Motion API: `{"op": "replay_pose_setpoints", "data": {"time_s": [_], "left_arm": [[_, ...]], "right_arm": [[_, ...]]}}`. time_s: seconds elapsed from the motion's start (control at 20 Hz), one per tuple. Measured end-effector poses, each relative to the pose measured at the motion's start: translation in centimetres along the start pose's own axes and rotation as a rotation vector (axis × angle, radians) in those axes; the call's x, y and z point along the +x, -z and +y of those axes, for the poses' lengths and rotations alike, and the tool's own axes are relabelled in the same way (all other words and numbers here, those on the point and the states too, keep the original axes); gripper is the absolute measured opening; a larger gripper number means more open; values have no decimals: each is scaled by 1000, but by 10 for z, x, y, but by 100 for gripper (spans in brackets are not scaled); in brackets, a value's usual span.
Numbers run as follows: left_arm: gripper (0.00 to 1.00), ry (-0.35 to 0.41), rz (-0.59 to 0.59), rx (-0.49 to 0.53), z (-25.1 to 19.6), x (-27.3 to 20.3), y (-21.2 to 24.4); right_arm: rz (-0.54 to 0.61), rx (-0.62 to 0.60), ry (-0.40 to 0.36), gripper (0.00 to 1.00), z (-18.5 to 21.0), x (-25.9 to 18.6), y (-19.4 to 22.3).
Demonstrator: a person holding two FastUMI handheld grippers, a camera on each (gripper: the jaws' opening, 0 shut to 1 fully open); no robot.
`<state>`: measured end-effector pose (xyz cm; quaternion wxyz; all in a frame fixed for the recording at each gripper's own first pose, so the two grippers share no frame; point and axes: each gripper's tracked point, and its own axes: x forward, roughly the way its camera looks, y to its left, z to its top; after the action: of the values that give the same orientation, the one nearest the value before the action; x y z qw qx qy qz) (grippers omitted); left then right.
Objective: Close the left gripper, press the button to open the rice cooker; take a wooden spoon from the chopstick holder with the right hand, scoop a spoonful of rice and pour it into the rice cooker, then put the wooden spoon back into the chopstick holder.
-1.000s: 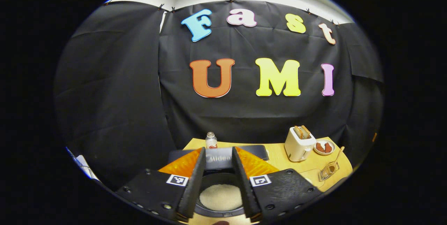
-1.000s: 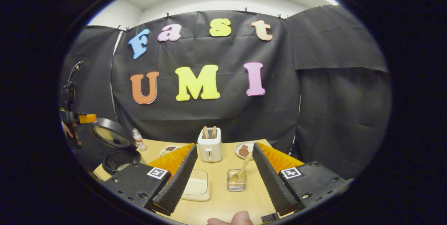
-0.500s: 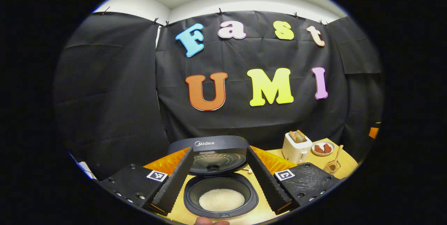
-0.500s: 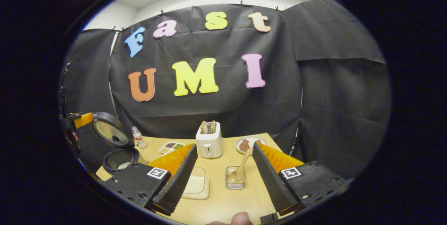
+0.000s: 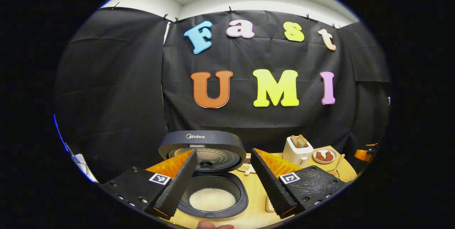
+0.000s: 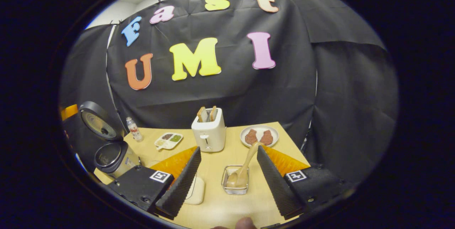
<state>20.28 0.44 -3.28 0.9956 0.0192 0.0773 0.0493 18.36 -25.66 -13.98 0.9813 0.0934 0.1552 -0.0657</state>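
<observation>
A: How are the left tongs [image 5: 223, 181] held?
B: They are spread wide with nothing gripped, and the rice cooker [image 5: 212, 195] is framed between their fingers. Its lid [image 5: 202, 149] is raised upright, and white rice [image 5: 212, 199] is seen in the pot.

A: And the right tongs [image 6: 227, 182]?
B: They too are parted and empty. The chopstick holder [image 6: 235, 185], a small wire basket, is seen between their fingers on the desk [image 6: 227, 206], with the wooden spoon [image 6: 243, 169] stood in it, handle leaned away toward the plate [image 6: 259, 136].

A: What else is set out?
B: A toaster [image 6: 209, 134] is placed behind the holder, and a pale square dish [image 6: 196, 190] lies just left of it.
</observation>
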Motion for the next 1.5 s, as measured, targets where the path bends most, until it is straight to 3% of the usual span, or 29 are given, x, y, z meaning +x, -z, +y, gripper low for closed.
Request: {"op": "replay_pose_setpoints", "data": {"time_s": [0.3,0.35,0.45,0.5,0.55,0.6,0.7,0.8,0.9,0.95,1.0,1.05,1.25,1.5], "left_arm": [[96,-6,51,19,-24,22,9],[96,-6,67,20,-28,25,12],[96,-7,90,16,-36,34,15],[96,-7,97,13,-40,38,15],[96,-4,102,11,-45,41,15],[96,-6,108,14,-49,43,16],[96,-6,120,21,-54,46,18],[96,-5,127,27,-59,45,19],[96,-3,134,31,-62,44,22],[96,-2,135,30,-62,42,23],[96,0,136,29,-62,41,23],[96,-3,136,28,-61,38,24],[96,-6,137,8,-54,27,27],[96,8,96,-25,-45,7,18]], "right_arm": [[131,72,8,98,-31,78,41],[152,89,10,92,-35,90,48],[201,122,5,89,-40,111,63],[222,137,2,93,-42,118,70],[244,150,0,84,-44,125,76],[255,162,5,88,-46,132,82],[283,177,5,83,-49,143,90],[305,201,-14,68,-49,146,94],[316,221,-19,60,-49,149,93],[318,229,-19,46,-49,149,93],[318,227,-8,39,-51,148,92],[318,228,-9,23,-50,145,90],[290,232,-19,14,-40,128,75],[230,214,30,11,-36,104,51]]}}
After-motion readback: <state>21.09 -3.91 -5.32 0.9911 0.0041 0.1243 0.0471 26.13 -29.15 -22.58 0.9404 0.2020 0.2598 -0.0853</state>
